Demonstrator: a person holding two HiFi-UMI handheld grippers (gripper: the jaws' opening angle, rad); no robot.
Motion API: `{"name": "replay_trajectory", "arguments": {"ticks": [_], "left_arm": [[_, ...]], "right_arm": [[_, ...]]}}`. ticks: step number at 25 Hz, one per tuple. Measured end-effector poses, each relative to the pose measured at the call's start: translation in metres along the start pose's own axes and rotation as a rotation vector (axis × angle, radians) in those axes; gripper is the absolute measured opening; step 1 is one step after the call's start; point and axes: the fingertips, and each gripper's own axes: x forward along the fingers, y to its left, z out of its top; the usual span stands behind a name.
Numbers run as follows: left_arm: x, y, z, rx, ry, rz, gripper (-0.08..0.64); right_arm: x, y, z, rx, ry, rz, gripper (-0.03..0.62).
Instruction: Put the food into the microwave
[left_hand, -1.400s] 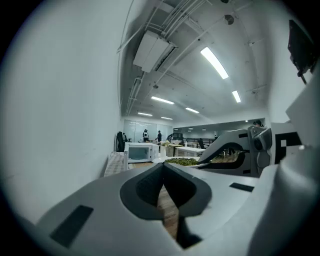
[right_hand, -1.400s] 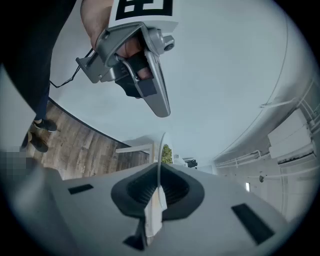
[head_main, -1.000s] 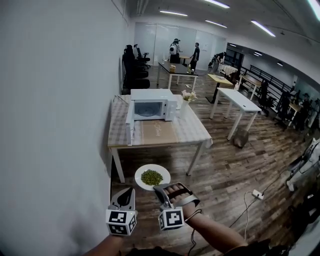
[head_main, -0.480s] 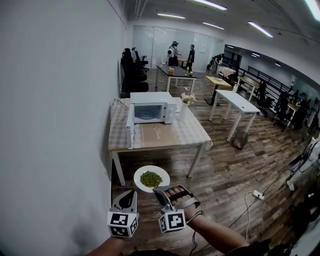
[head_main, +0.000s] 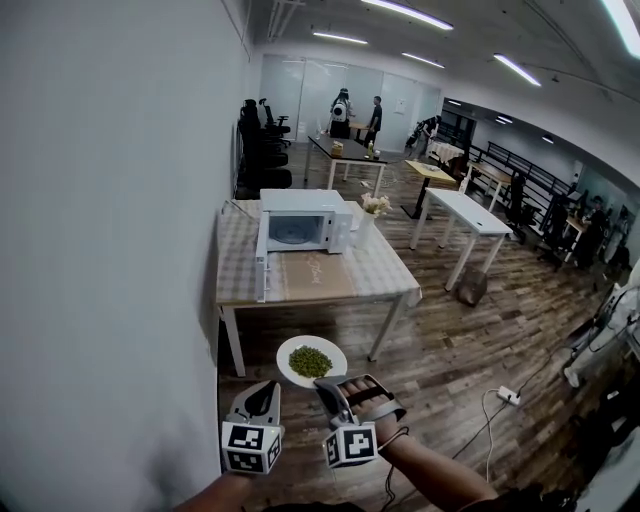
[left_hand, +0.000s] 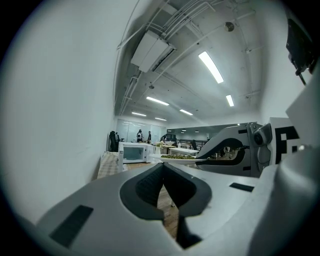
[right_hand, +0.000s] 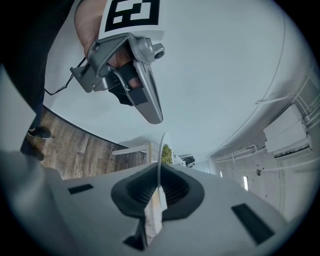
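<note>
Carrying a white plate (head_main: 290, 352) of green food (head_main: 310, 361), the right gripper (head_main: 322, 384) pinches its near rim. The left gripper (head_main: 265, 390) is just beside it, jaws pressed together on nothing. Bare floor (head_main: 440, 350) separates the plate from the table (head_main: 340, 280), where the microwave (head_main: 300, 222) stands with its door (head_main: 261, 265) swung open and a flower vase (head_main: 370, 210) at its right. The wall (head_main: 120, 250) is close on the left.
</note>
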Motion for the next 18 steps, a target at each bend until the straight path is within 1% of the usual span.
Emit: {"name": "replay_trajectory", "arguments": {"ticks": [5,10,18], "left_arm": [[-0.004,0.009,-0.004,-0.016,-0.011,-0.005,0.009],[0.0,0.026,-0.012,-0.021,-0.004,0.012,0.009],[0.034,0.042,-0.006,0.007,-0.005,0.042,0.009]], "right_arm": [[-0.001,0.003,0.006,0.02,0.019,-0.011,0.017],[0.013,0.004,0.007,0.024,0.024,-0.008,0.017],[0.057,-0.016,-0.011,0.018,-0.01,-0.02,0.017]]}}
